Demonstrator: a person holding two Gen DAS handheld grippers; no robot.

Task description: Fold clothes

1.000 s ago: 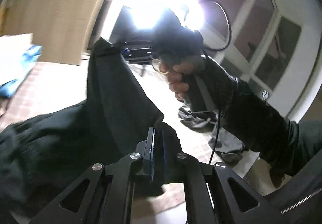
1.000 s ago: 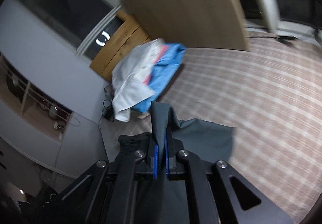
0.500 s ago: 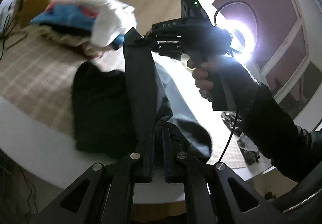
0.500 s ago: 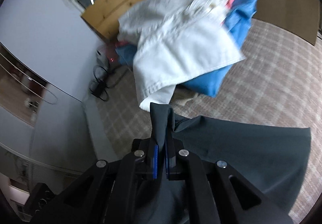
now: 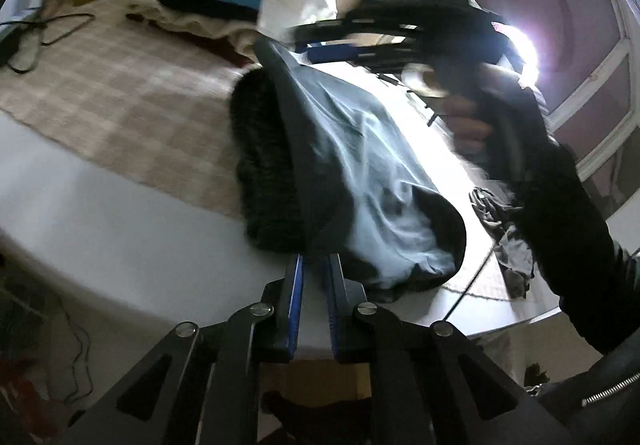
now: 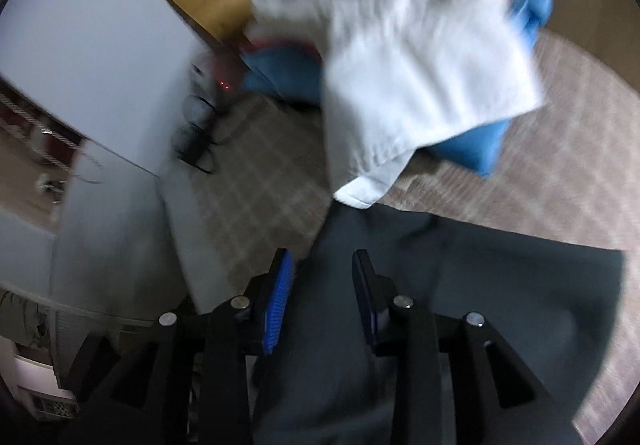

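Observation:
A dark grey garment (image 5: 360,165) lies folded on the checked tablecloth (image 5: 120,93), its pale inner side up over a black ribbed part (image 5: 264,173). My left gripper (image 5: 314,265) is at its near edge, jaws slightly apart with the hem between them. My right gripper (image 6: 322,265) is open above the same garment (image 6: 460,285); it shows blurred in the left wrist view (image 5: 340,41) at the garment's far corner.
A stack of folded clothes, white (image 6: 420,57) over blue (image 6: 480,149), lies at the back of the table. Cables (image 5: 36,41) and a charger (image 6: 196,149) lie at the table's left edge. Loose grey clothes (image 5: 504,229) lie at the right.
Both grippers lowered the garment onto the table. My right gripper opened and let go of its corner. My left jaws parted slightly.

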